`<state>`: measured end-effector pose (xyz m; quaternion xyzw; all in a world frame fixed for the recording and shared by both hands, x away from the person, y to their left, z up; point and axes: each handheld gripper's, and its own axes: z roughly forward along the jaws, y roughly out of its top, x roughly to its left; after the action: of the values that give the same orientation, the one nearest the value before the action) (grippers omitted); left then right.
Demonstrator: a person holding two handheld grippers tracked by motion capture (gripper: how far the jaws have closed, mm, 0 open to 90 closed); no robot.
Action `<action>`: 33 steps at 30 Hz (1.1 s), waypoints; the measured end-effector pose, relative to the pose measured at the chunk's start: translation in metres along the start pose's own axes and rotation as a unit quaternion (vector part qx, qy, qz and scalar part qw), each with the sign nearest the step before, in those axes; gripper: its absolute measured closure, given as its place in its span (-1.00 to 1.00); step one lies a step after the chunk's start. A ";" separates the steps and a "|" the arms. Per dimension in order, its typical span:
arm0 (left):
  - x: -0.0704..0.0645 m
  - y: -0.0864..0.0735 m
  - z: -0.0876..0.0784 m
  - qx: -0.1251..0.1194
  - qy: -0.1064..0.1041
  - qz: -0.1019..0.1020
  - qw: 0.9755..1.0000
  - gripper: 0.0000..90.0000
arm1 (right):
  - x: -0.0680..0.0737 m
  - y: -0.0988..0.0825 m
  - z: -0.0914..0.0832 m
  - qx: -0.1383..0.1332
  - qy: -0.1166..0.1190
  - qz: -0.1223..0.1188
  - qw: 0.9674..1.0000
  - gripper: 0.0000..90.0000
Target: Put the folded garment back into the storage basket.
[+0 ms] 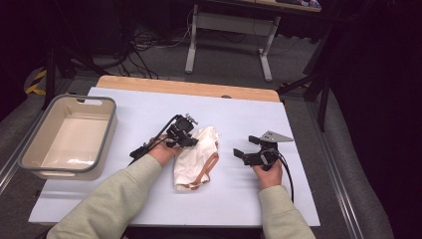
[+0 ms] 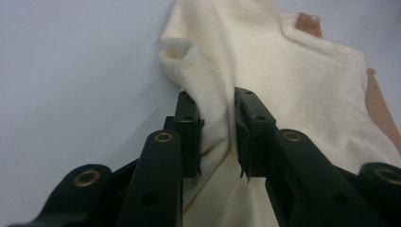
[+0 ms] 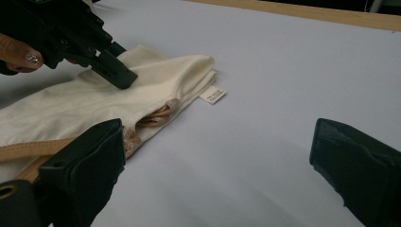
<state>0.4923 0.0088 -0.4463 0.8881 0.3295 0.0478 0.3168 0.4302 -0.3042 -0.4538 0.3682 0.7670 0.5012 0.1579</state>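
Item: cream garment (image 1: 195,157), small, knitted cotton by the look of it, with tan strap trim (image 1: 206,172) along one side and a white care label (image 3: 212,94) at one corner.

Location: lies loosely folded near the middle of the surface (image 1: 149,107), between the two hands, with nothing resting on it.

Handling (judged): light, soft and limp. It will sag and unfold when lifted and will not keep its shape. The fabric is not slippery, so a pinched fold should hold. It is not fragile, though the thin straps could snag or stretch.

Where to take hold: a bunched fold or a hemmed edge gives the firmest bite. A single layer or a strap would let the rest trail.

Left gripper (image 2: 217,111): at the garment's far edge, jaws drawn close together on a raised fold of cloth, which sits pinched between the pads in the left gripper view.

Right gripper (image 1: 247,152): held just right of the garment, near but apart from it, jaws spread wide with nothing between them.

Surface: flat, pale blue-white sheet over a wooden top, whose bare wood strip (image 1: 189,87) shows at the far edge.

Other contents: a beige tub with grey rim (image 1: 107,134) at the surface's left edge, well apart from the garment.

Room: dark, with a grey carpeted floor, cables and a white-legged desk frame (image 1: 226,30) beyond.
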 end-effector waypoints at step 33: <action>-0.020 0.011 -0.110 -0.236 -0.063 0.073 0.967 0.66 | 0.009 0.003 -0.001 -0.013 -0.011 -0.055 0.998 -0.99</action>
<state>0.4509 0.0485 -0.3501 0.8110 0.2229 0.0907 0.5333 0.4248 -0.2977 -0.4494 0.3290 0.7774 0.4979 0.1988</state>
